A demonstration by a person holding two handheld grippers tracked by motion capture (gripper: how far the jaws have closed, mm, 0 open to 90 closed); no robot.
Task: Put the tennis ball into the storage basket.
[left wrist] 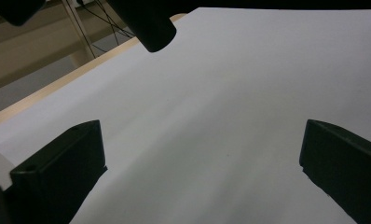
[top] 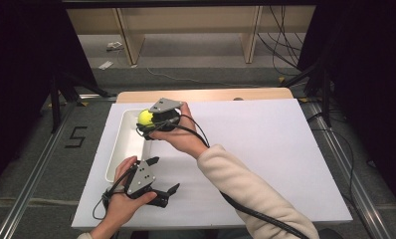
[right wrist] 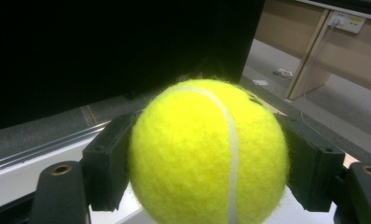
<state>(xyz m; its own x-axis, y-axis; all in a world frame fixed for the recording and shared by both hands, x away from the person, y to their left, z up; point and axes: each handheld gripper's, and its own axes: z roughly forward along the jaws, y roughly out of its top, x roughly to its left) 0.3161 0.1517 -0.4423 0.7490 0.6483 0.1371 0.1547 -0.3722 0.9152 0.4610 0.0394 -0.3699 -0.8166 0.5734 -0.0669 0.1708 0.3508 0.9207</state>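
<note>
A yellow tennis ball (top: 146, 117) (right wrist: 207, 154) is held over the far end of the long white tray (top: 120, 149). My right gripper (top: 147, 121) (right wrist: 207, 161) is shut on the ball, its black pads pressing the ball's two sides. The right hand reaches in from the lower right and points left. My left gripper (top: 165, 175) (left wrist: 200, 179) rests low on the white table sheet (top: 255, 149) near the front left, beside the tray's near end. Its jaws stand wide apart with only bare sheet between them.
The white sheet covers a wooden table whose far edge (top: 206, 94) shows. Black cables trail from both grippers. A metal rail (top: 32, 174) runs along the floor at the left. Wooden shelving legs (top: 129, 40) stand beyond the table.
</note>
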